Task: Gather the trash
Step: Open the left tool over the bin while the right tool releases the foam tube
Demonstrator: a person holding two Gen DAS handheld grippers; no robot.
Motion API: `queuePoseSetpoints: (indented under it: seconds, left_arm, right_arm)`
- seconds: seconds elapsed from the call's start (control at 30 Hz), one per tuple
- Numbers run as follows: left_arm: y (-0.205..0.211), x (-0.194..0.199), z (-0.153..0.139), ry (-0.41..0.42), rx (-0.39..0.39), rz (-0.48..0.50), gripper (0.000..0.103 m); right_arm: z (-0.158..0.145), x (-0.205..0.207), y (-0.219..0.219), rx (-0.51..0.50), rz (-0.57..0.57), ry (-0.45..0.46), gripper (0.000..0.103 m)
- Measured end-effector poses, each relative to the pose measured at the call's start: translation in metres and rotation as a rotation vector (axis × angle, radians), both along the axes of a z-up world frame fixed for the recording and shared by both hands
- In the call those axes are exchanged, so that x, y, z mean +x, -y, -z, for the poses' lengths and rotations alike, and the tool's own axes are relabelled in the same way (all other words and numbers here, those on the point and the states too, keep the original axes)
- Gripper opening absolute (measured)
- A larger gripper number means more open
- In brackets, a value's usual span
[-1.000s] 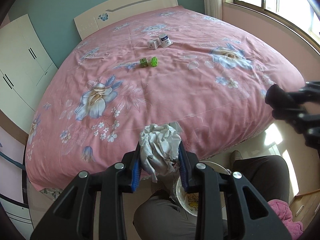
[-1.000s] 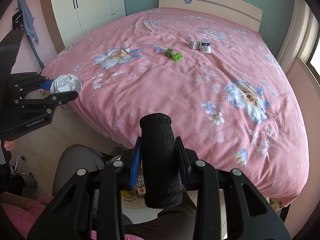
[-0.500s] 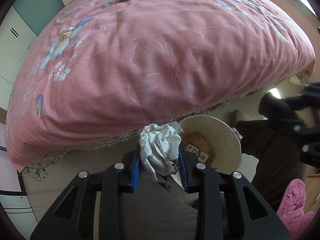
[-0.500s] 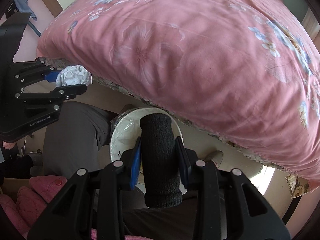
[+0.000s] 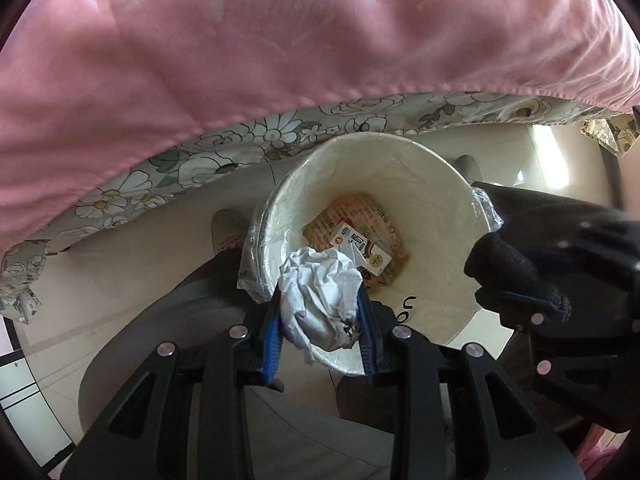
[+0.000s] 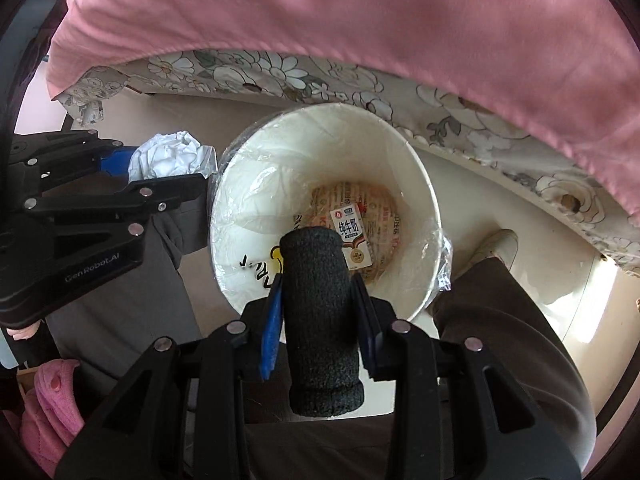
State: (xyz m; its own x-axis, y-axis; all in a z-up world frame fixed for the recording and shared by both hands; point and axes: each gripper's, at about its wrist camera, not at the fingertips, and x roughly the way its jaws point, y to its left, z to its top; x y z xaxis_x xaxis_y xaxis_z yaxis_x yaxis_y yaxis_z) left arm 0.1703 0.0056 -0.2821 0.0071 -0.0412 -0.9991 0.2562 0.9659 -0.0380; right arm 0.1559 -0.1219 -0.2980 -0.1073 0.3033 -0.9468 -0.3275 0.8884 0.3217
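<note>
While the crumpled white paper (image 5: 320, 300) sat clenched between the blue pads of the left gripper (image 5: 320, 320) at the near rim of the lined white bin (image 5: 420, 184), the right gripper (image 6: 318, 316) pinched a black foam cylinder (image 6: 320, 320) above the same bin. Only the right wrist view showed the paper wad from the side, just outside the bin's left rim. Both claws pointed steeply down. A milk carton (image 6: 352, 240) lay inside; the pink bedspread (image 5: 280, 40) hung behind.
</note>
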Motion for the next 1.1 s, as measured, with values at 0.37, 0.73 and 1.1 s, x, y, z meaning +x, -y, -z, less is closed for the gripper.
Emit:
queuePoseSetpoints:
  seconds: [0.37,0.73,1.1]
  left_arm:
    - [0.009,0.015,0.075,-0.131,-0.017,-0.047,0.034]
    - [0.016,0.028,0.12,-0.216,-0.026,-0.093,0.04]
    - [0.018,0.027,0.122,-0.208,-0.015,-0.08,0.061]
  right_arm:
    - [0.079,0.001,-0.016,-0.043,0.067,-0.096,0.034]
    - [0.117,0.007,-0.019,-0.074,0.079,-0.139,0.035]
    - [0.125,0.009,-0.02,-0.075,0.08,-0.126,0.057]
